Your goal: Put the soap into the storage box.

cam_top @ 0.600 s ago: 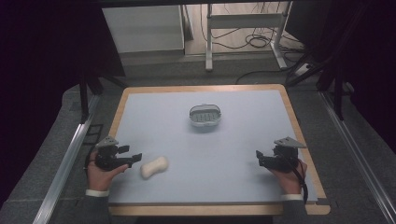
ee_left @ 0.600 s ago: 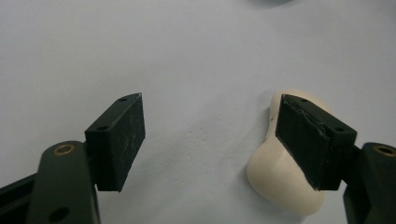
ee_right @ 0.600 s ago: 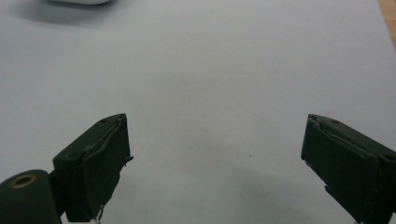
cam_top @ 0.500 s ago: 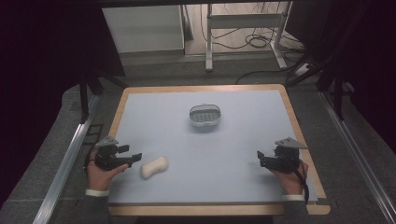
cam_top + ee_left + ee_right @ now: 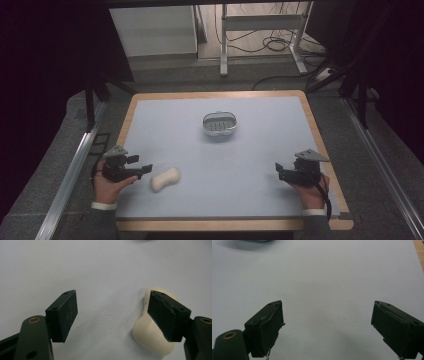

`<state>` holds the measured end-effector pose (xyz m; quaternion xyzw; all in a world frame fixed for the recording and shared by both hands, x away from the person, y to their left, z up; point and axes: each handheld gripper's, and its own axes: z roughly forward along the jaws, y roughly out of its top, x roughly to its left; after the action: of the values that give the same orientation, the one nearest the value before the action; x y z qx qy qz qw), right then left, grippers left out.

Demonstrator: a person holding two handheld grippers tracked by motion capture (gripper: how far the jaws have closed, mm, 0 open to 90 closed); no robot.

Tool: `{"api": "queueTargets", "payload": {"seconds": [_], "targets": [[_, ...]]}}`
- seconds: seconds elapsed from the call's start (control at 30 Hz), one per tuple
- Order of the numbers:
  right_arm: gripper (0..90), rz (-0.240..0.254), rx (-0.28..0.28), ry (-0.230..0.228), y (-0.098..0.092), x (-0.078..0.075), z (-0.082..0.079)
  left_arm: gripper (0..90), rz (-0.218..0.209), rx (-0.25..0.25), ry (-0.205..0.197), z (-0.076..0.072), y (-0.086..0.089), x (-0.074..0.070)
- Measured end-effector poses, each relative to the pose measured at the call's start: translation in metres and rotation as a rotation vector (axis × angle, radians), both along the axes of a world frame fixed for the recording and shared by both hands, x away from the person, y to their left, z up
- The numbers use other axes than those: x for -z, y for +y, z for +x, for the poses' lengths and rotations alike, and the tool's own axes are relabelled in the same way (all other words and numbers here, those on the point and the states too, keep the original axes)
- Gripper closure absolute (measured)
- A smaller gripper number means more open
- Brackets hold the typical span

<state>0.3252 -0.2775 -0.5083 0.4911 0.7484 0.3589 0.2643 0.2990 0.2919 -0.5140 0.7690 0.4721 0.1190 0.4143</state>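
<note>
Jaws of both grippers stand spread wide with nothing pinched between them. Across the pale blue table top (image 5: 260, 160), framed by a wooden rim, the grey soap dish (image 5: 219, 124) sits above the middle of the high view, well apart from both hands. Lower left in that view lies the cream-white soap bar (image 5: 165, 179), waisted like a peanut, its long axis running from lower left up to upper right. The left gripper (image 5: 142, 170) sits just beside the bar's left end and points toward it, so it is much the nearer one; the right gripper (image 5: 280, 171), at the lower right of the high view, is well apart from the bar and points across bare table. In the left gripper view the soap bar (image 5: 152, 335) lies off to the right of the gap rather than inside it: the right-hand jaw covers part of its upper lobe, while the space between the jaws shows bare table. My judgement is that a grasp needs the gripper shifted toward that side until the bar's waist sits between the pads. Whether the right-hand jaw touches the soap or hangs above it cannot be told. The dish's far edge is cut off at the top of both gripper views.
</note>
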Motion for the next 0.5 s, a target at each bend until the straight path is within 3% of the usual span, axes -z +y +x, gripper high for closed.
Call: {"api": "queueTargets", "payload": {"seconds": [0.5], "targets": [[10.8, -0.008, -0.057, 0.015, 0.0024, 0.0095, 0.0013, 24.5, 0.050, -0.054, 0.017, 0.0026, -0.0027, -0.0043]]}}
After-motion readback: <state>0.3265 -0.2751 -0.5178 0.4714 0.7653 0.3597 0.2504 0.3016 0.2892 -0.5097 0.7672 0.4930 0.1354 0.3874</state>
